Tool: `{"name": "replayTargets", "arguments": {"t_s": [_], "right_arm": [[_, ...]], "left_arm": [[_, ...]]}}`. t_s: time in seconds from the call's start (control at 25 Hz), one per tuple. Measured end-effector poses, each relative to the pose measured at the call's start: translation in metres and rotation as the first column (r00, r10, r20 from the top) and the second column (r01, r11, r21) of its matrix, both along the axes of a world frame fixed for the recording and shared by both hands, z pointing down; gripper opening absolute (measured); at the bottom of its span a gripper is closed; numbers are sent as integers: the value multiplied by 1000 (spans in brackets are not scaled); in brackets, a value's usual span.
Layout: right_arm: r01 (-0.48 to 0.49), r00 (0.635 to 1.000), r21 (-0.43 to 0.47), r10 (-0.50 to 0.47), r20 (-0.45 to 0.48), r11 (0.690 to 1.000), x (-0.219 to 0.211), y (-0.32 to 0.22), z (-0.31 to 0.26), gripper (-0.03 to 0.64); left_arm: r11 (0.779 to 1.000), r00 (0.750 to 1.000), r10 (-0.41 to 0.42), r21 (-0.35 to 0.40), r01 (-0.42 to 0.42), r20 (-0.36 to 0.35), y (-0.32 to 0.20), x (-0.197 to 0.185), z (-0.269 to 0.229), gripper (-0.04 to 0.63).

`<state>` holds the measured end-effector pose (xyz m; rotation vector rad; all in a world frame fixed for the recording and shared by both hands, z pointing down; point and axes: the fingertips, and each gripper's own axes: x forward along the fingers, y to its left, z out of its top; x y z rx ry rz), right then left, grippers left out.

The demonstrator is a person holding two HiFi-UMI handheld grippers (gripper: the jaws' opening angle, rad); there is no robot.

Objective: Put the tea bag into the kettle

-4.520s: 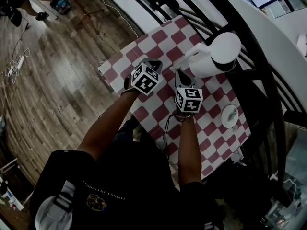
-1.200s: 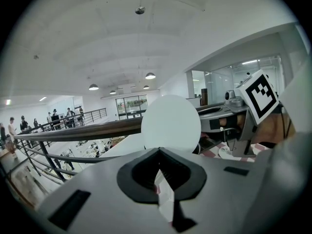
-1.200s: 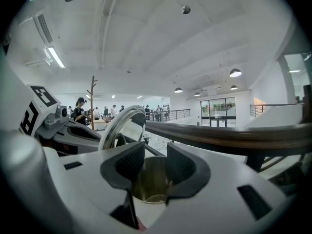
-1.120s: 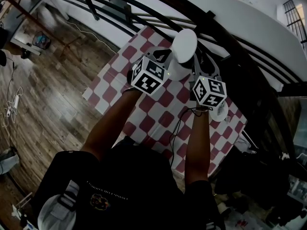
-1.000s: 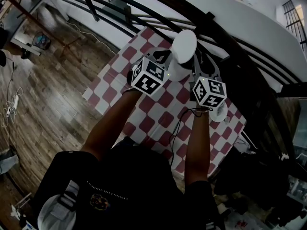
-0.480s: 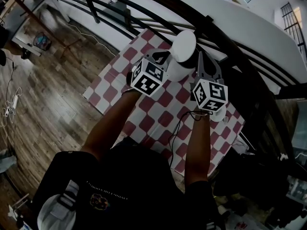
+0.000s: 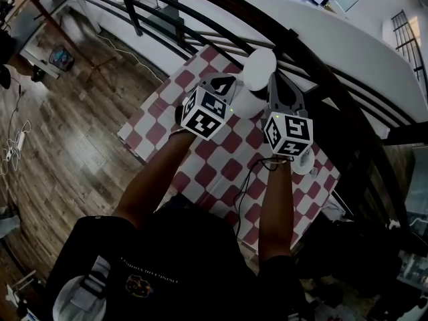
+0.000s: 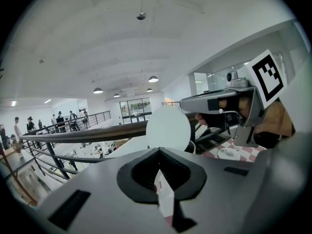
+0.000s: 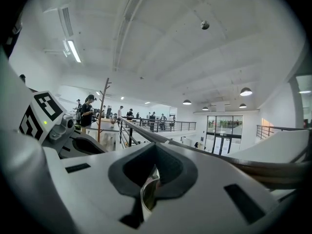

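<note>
Head view steeply down over kettle [image 7: 257,79]; gripper views level, sharing railing [image 8: 97,130].
</note>
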<state>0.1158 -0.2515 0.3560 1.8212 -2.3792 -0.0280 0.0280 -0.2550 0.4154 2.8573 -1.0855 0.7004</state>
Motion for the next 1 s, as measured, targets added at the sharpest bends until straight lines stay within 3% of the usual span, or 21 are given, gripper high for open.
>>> {"name": "replayTargets", "arguments": {"t_s": [0.4, 1.0], "right_arm": [[2, 1000, -15, -2, -11, 1000, -3, -6, 3, 11], [-73, 997, -46, 73, -1, 996, 27, -1, 22, 11]], "left_arm": [[1000, 1000, -10, -5, 10, 2, 0, -7, 2, -2], [1000, 1000, -8, -10, 8, 16, -1, -6, 7, -2]]}}
